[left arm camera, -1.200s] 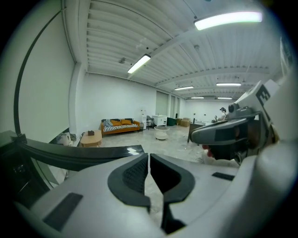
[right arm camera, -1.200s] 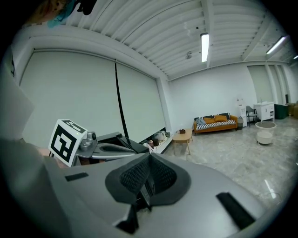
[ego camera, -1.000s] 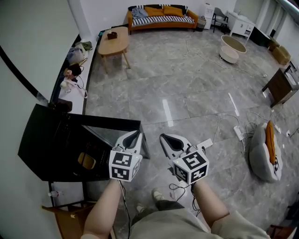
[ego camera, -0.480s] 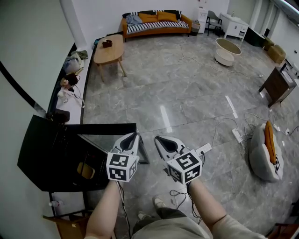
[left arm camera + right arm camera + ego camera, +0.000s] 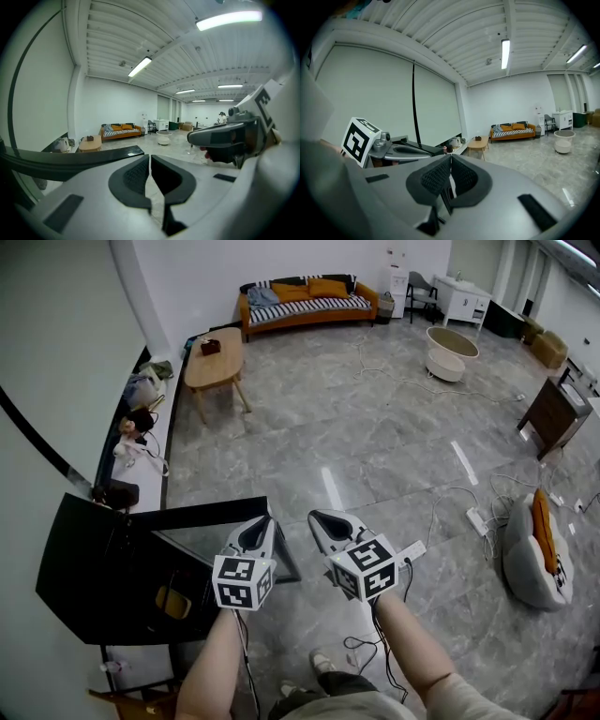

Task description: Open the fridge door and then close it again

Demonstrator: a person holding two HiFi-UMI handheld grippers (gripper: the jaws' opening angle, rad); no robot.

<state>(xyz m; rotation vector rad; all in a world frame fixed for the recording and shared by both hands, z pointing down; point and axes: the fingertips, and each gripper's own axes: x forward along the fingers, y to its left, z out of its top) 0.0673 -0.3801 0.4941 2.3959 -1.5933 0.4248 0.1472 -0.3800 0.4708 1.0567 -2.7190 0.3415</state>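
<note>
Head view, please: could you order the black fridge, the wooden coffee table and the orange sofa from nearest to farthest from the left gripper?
1. Black fridge, beside the left gripper, lower left.
2. Wooden coffee table, mid-floor, near left wall.
3. Orange sofa, against far wall.

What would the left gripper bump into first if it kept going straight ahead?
Likely the fridge corner, just beyond the left gripper; if it misses, the floor. Depth is unclear.
</note>
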